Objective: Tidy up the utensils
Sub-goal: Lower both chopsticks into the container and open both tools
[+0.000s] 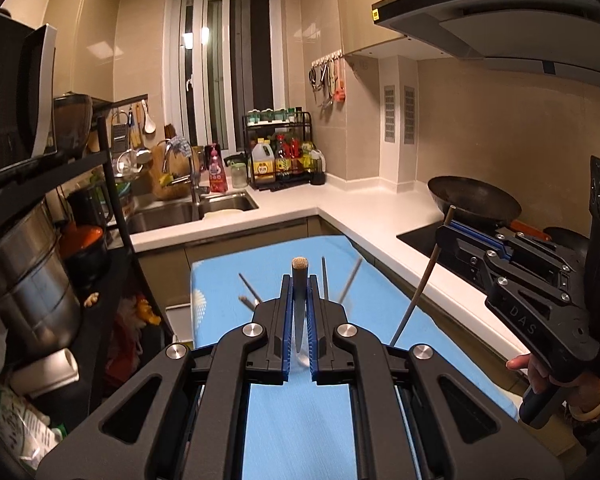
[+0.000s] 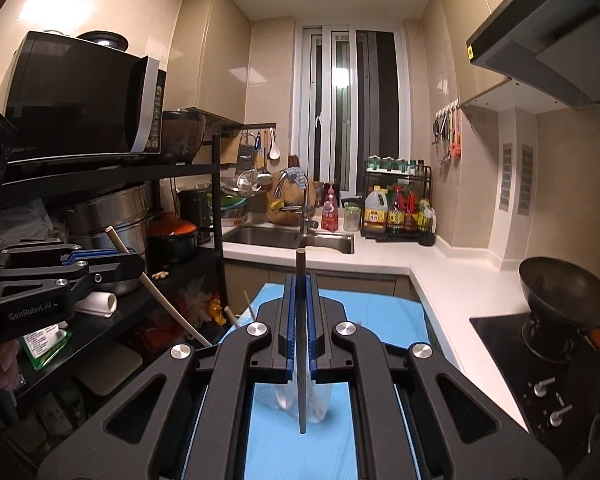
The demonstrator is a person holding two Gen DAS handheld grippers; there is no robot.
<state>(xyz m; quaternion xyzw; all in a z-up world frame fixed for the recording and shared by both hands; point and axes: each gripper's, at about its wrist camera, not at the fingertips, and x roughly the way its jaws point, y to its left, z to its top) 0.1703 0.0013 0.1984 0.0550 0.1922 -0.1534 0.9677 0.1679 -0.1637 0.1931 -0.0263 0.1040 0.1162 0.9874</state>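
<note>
Black-armed, with blue ribbed pads, the left tool (image 1: 299, 280) fills the foreground of its own view. Its pads are clenched on a grey chopstick with a pale, cork-like end (image 1: 299, 312), which stands upright between them. Just below the pads a clear glass tumbler (image 1: 302, 360) stands on the blue cloth covering the bench (image 1: 300, 420). The stick's lower end runs down to the glass rim, but whether it is inside I cannot tell.

Beyond the pads, three loose grey chopsticks lie on the cloth: one on the left (image 1: 249, 289), one near the middle (image 1: 324, 276) and one further right (image 1: 350, 282). All three look blurred.

To the right, the matching black right tool (image 2: 300, 280) is gripped tight on a dark grey chopstick (image 2: 301, 340). This one is also upright, and its lower tip shows in front of the same tumbler, which looks empty apart from what the sticks hide. Whether the tip is within the rim I cannot tell.

The two tools are held side by side above the cloth, apart from each other.

At the back, a steel sink (image 1: 188, 210) is set in the white counter on the left, and a black wok (image 1: 472, 200) sits on the hob on the right.
</note>
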